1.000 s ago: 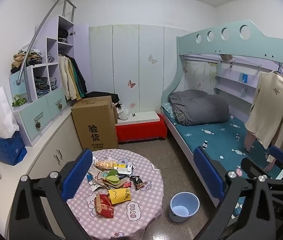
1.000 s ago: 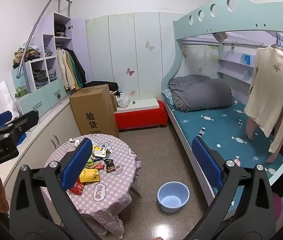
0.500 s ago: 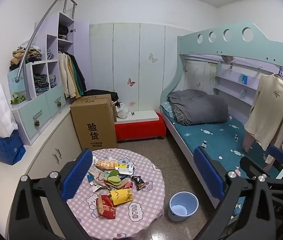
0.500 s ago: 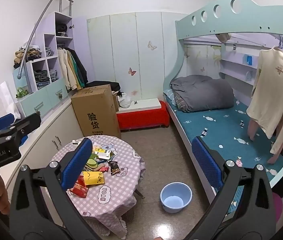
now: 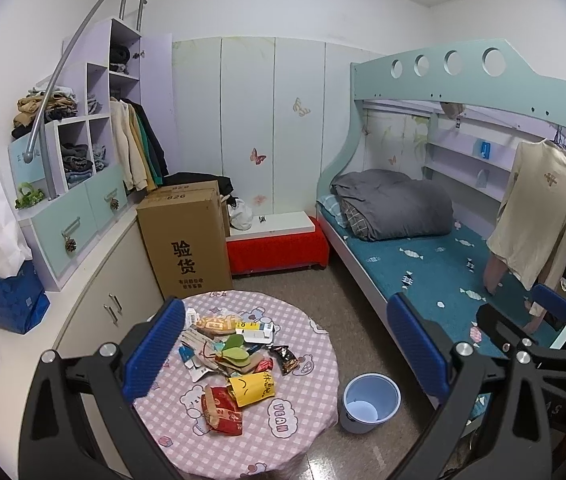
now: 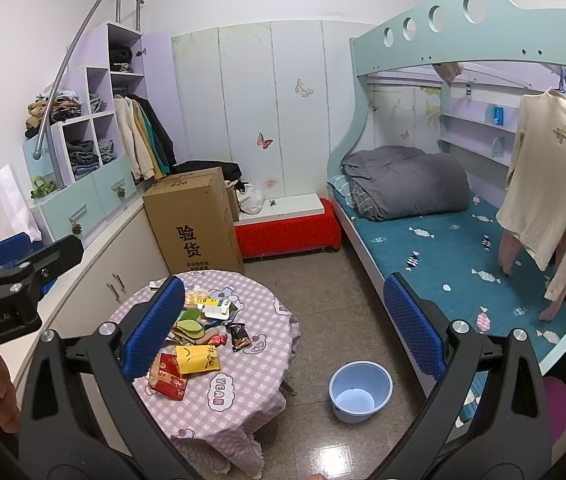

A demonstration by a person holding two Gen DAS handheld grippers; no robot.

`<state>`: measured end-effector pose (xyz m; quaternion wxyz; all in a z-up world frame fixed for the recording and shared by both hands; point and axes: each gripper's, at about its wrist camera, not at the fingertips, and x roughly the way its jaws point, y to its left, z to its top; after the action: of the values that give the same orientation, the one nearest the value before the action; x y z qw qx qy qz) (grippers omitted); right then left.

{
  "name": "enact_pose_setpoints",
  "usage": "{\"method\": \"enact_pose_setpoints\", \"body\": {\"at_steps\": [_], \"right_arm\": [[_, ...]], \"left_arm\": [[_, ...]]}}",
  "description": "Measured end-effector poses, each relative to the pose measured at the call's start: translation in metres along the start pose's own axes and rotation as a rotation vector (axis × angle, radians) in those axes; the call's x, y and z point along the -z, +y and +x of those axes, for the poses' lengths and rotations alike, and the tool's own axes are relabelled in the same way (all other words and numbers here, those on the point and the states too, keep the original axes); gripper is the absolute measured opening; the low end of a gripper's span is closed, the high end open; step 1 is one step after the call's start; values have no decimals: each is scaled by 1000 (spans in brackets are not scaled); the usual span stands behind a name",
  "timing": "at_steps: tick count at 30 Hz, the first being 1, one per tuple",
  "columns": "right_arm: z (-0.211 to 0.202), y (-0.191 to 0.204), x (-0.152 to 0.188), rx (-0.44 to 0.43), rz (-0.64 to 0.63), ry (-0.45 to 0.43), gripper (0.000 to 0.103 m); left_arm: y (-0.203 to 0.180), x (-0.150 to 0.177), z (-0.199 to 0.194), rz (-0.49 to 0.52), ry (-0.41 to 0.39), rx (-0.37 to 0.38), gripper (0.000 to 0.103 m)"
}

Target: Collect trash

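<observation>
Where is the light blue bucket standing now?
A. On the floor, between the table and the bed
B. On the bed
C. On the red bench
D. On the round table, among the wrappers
A: the bucket stands on the floor, right of the table and beside the bed.

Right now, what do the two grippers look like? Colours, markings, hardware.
Both match: the left gripper and right gripper have black plastic arms, silver bolts and blue textured pads. The right view shows pale lettering on the left gripper's body, too blurred to read. No cables or sleeves show.
</observation>
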<state>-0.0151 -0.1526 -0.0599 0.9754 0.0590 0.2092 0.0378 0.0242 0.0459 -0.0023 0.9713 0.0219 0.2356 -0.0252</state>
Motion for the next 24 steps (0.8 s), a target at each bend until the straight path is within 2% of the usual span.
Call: {"method": "enact_pose_setpoints", "body": {"at_steps": [15, 24], "right_arm": [[12, 23, 8, -16, 51, 16, 97], [19, 29, 8, -13, 36, 24, 97]], "left_arm": [[18, 6, 12, 4, 27, 9, 99], [25, 7, 18, -13, 34, 17, 99]]}}
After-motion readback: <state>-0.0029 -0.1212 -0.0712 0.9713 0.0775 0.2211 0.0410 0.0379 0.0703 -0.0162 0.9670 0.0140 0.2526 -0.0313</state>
